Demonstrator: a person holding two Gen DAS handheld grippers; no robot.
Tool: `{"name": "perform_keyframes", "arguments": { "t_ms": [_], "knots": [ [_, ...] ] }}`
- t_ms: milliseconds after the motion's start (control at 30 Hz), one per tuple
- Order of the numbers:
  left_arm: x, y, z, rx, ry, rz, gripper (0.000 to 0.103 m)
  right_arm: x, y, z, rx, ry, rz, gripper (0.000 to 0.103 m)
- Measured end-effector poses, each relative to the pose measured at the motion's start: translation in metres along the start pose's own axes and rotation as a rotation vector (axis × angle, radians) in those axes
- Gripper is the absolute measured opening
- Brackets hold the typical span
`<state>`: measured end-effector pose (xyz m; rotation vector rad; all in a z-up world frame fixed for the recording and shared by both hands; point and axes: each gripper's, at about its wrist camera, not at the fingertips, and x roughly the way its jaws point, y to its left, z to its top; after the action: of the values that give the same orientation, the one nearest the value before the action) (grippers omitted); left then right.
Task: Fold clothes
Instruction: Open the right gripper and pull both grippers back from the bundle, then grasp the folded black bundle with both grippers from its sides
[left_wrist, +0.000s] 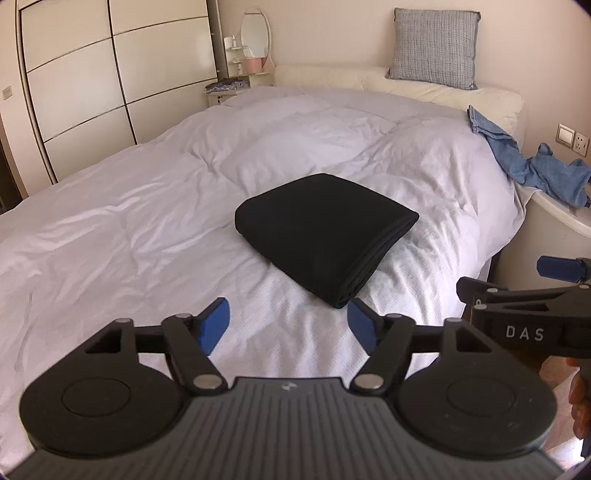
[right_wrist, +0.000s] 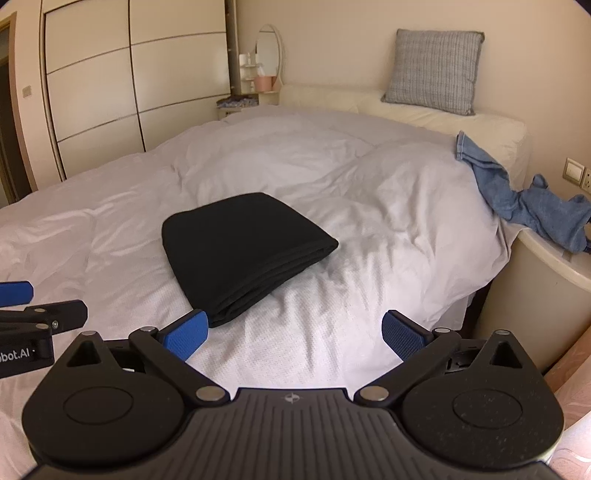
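A black garment (left_wrist: 325, 232) lies folded into a neat thick rectangle on the white duvet (left_wrist: 129, 229); it also shows in the right wrist view (right_wrist: 243, 251). My left gripper (left_wrist: 288, 325) is open and empty, held just in front of the garment's near corner. My right gripper (right_wrist: 295, 336) is open and empty, to the right of the garment's near corner, above the duvet (right_wrist: 369, 206). The right gripper also shows at the right edge of the left wrist view (left_wrist: 546, 291). A crumpled blue garment (left_wrist: 532, 162) hangs off the bed's right side onto a nightstand; it also shows in the right wrist view (right_wrist: 524, 199).
A grey pillow (left_wrist: 436, 48) leans on the cream headboard (left_wrist: 424, 88). A wardrobe (left_wrist: 110, 81) stands on the left, and a small shelf with a mirror (left_wrist: 251, 59) stands beside it. A rounded nightstand (right_wrist: 539, 295) stands at the right of the bed, below wall sockets (right_wrist: 576, 173).
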<state>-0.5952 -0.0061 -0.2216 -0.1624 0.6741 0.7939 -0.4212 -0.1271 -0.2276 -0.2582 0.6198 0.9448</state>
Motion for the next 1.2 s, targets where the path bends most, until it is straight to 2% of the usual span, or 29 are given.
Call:
{"name": "perform_keyframes", "arguments": {
  "t_ms": [400,800,1100,1200],
  "knots": [
    [0.069,0.005,0.013,-0.039,0.096,-0.025,0.074,0.064,-0.005,0.009,0.004,0.1,-0.032,0.103],
    [0.135,0.032,0.014,-0.149,0.197,-0.061,0.075,0.13,-0.006,0.007,-0.009,0.212,-0.069,0.103],
    [0.163,0.05,0.023,-0.18,0.2,-0.068,0.078,0.156,0.001,0.017,-0.041,0.221,-0.088,0.103],
    [0.173,0.058,0.028,-0.21,0.204,-0.094,0.081,0.16,-0.007,0.022,0.013,0.189,-0.038,0.103]
  ]
}}
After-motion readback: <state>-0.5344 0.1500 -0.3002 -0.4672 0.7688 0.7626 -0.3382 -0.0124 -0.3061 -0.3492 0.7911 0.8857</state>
